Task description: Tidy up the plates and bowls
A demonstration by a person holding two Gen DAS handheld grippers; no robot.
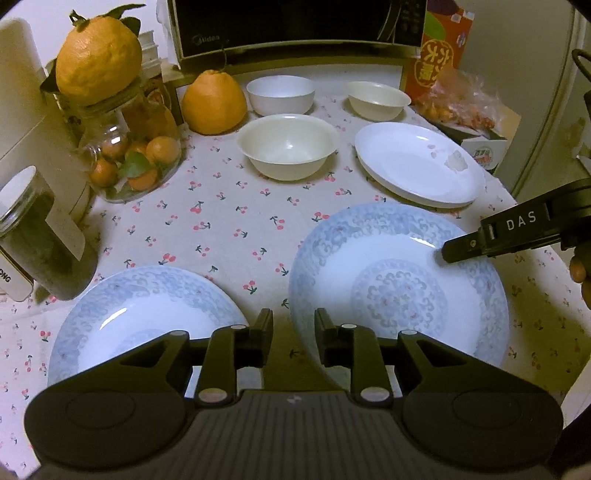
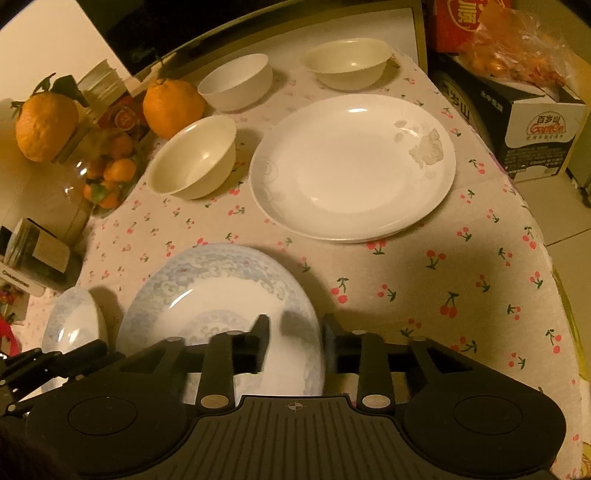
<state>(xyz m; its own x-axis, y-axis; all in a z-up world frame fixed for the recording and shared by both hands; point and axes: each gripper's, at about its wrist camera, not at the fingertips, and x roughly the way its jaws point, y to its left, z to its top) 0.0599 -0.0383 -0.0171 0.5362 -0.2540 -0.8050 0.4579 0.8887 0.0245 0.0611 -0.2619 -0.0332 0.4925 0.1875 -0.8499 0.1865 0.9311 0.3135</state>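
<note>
Blue-patterned plate [image 2: 221, 295]: rim between parted right tongs [image 2: 295, 332], unclamped; left tongs [image 1: 291, 332] empty, parted, just left of it.

microwave [image 1: 295, 29], large citrus [image 1: 214, 103], fruit jar [image 1: 136, 155]

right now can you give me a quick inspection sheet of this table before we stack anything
surface: table under a cherry-print cloth, no spills seen
job's things: two blue-patterned plates near, apart; white plate behind; two cream bowls and a white bowl, all unstacked
clutter: two large oranges, one sitting on a fruit jar; dark jar; fruit bag; boxes
grippers: left gripper open over the gap between the blue plates; right gripper open, fingers astride the bigger-looking blue plate's rim
cables: nothing seen
surroundings: microwave at the back, tiled floor on the right
</note>
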